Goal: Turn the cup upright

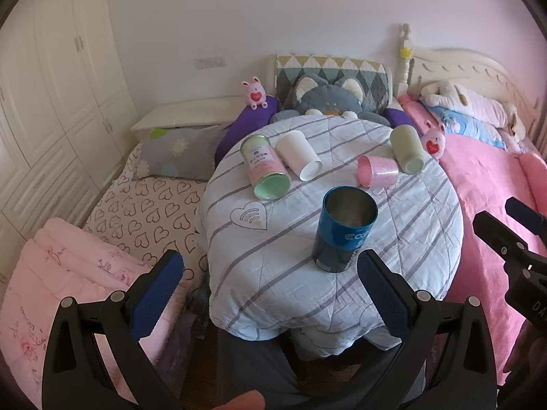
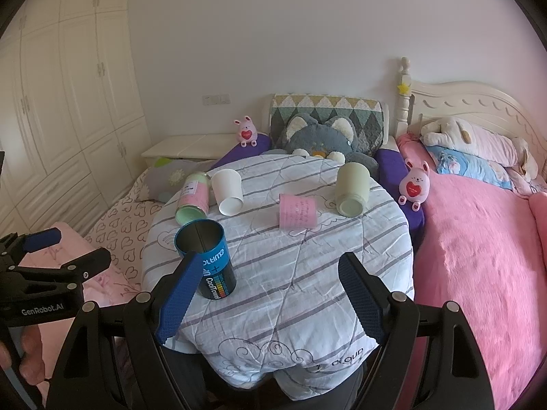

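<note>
A blue metal cup (image 1: 345,229) (image 2: 207,259) stands upright, mouth up, near the front of a round table covered by a striped quilt (image 1: 393,225) (image 2: 307,273). Behind it several cups lie on their sides: a pink-and-green tin (image 1: 265,167) (image 2: 193,200), a white cup (image 1: 299,155) (image 2: 228,191), a pink cup (image 1: 376,171) (image 2: 297,210) and a pale green cup (image 1: 407,150) (image 2: 352,189). My left gripper (image 1: 270,273) is open and empty, just in front of the blue cup. My right gripper (image 2: 270,273) is open and empty, its left finger beside the blue cup.
A grey cat plush (image 1: 328,99) (image 2: 321,135) sits behind the table. Pink rabbit toys (image 1: 254,94) (image 2: 414,184) stand at either side. A pink bed (image 2: 478,239) lies to the right, heart-print and pink bedding (image 1: 147,212) to the left, a white wardrobe (image 2: 68,102) beyond.
</note>
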A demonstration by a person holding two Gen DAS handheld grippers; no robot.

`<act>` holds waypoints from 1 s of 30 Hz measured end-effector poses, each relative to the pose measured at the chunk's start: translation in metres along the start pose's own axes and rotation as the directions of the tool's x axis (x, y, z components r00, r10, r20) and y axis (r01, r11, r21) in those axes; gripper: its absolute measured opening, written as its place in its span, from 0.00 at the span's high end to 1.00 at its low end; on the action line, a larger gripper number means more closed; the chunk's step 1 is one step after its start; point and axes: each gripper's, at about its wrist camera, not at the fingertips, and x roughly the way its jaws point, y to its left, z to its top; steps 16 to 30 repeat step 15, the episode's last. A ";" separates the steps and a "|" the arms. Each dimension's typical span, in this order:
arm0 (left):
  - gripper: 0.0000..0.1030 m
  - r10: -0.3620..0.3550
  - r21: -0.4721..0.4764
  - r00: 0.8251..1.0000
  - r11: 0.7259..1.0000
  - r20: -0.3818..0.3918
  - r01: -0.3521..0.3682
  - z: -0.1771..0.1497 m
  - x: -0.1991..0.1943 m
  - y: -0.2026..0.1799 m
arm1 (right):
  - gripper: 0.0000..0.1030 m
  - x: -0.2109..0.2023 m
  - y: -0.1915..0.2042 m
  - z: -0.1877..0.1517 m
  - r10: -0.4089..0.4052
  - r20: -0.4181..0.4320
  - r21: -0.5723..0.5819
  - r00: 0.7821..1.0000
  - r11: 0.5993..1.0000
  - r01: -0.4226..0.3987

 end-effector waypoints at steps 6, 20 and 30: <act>0.00 -0.001 0.005 1.000 1.000 -0.007 0.001 0.001 0.001 0.000 | 0.20 0.001 0.001 0.001 0.001 -0.003 0.000 1.000 1.000 -0.001; 0.00 -0.030 0.017 1.000 0.999 0.000 0.030 0.007 0.000 0.002 | 0.20 0.002 0.002 0.002 0.001 -0.004 0.002 1.000 1.000 -0.001; 0.00 -0.030 0.017 1.000 0.999 0.000 0.030 0.007 0.000 0.002 | 0.20 0.002 0.002 0.002 0.001 -0.004 0.002 1.000 1.000 -0.001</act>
